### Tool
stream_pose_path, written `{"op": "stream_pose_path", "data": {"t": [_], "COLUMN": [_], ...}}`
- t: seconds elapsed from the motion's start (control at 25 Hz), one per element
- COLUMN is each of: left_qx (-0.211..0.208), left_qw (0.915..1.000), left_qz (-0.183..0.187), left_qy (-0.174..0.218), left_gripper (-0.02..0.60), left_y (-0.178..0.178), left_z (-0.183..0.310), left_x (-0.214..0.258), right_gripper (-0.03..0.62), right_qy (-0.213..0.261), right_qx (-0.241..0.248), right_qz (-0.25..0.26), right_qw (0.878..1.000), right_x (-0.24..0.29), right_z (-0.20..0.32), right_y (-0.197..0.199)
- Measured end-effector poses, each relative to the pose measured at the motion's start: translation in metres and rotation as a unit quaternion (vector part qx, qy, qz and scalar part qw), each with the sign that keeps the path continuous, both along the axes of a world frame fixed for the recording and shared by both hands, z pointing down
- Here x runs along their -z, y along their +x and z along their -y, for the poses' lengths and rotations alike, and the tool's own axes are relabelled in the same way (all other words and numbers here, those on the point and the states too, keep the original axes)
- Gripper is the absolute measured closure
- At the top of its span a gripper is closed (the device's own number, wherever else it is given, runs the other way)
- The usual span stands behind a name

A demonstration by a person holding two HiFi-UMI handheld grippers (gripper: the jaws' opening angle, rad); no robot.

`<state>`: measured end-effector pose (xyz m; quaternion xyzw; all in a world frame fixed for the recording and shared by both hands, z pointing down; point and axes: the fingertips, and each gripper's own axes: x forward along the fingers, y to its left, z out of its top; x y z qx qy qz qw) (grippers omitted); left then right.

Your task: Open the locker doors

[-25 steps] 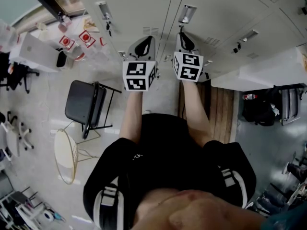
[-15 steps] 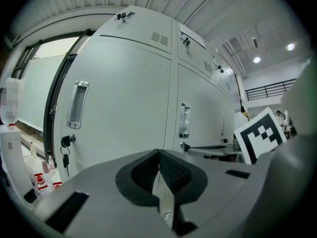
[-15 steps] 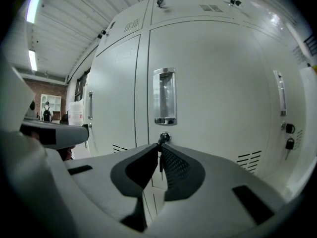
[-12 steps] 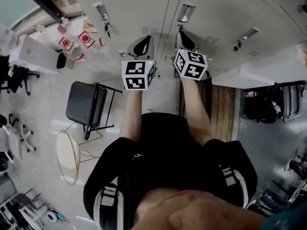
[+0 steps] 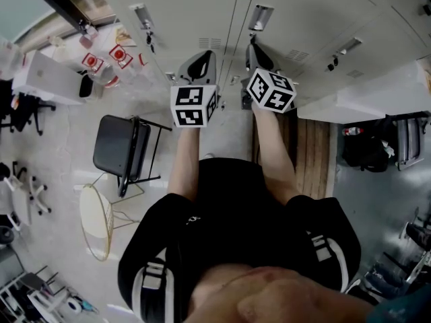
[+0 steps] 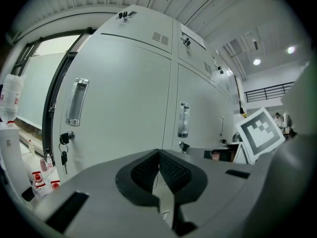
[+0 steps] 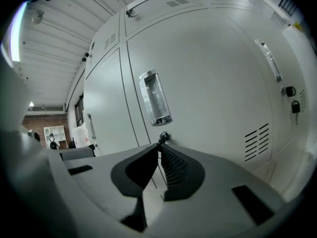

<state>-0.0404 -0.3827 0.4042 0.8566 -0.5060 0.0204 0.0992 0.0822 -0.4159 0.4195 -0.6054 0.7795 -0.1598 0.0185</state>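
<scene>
A row of pale grey locker doors (image 5: 202, 12) runs across the top of the head view. My right gripper (image 5: 254, 46) points at the door with the recessed chrome handle (image 7: 155, 98). Its jaws are together, and the tips (image 7: 159, 145) pinch a small dark key stub that sticks out of the round lock (image 7: 164, 136) just under that handle. My left gripper (image 5: 204, 56) hovers short of the neighbouring door. Its jaws (image 6: 159, 153) are shut with nothing between them. That door's handle (image 6: 77, 102) and hanging keys (image 6: 63, 150) are up to the left.
A black folding chair (image 5: 124, 147) and a round wire stool (image 5: 94, 219) stand on the floor to my left. A wooden bench (image 5: 311, 153), a white table (image 5: 377, 96) and a black bag (image 5: 367, 155) are on the right. Another door carries a handle (image 7: 270, 59) and key (image 7: 293, 103).
The marker cube on my right gripper has rolled clockwise in place at the lock. The left gripper has stayed where it was.
</scene>
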Motion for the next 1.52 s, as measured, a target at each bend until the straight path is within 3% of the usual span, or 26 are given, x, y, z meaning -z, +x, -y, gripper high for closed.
{"op": "stream_pose_path", "data": {"t": [0.32, 0.6, 0.84, 0.96, 1.12, 1.52], "left_qx": [-0.001, -0.007, -0.002, -0.001, 0.000, 0.001], "left_qw": [1.0000, 1.0000, 1.0000, 1.0000, 1.0000, 0.9999], "left_qz": [-0.001, -0.001, 0.002, 0.003, 0.005, 0.011], "left_qy": [0.001, 0.002, 0.002, 0.001, 0.000, -0.002], "left_gripper": [0.571, 0.571, 0.571, 0.571, 0.571, 0.571], "left_y": [-0.001, 0.003, 0.000, -0.001, -0.001, -0.001], "left_z": [-0.001, -0.005, -0.006, -0.007, -0.007, -0.009], "left_x": [0.000, 0.002, 0.002, 0.002, 0.001, -0.001], "right_gripper": [0.560, 0.560, 0.560, 0.560, 0.560, 0.562], "right_qy": [0.009, 0.006, -0.005, -0.004, -0.003, 0.000], "right_qx": [0.003, 0.001, 0.000, 0.004, 0.004, 0.015], "right_qz": [0.079, 0.201, 0.296, 0.348, 0.382, 0.522], "right_qw": [0.997, 0.980, 0.955, 0.937, 0.924, 0.853], "right_x": [-0.001, -0.001, 0.000, 0.000, 0.000, -0.003], "right_z": [0.000, 0.000, 0.000, 0.000, 0.000, 0.001], "right_y": [0.001, 0.005, 0.006, 0.007, 0.007, 0.010]}}
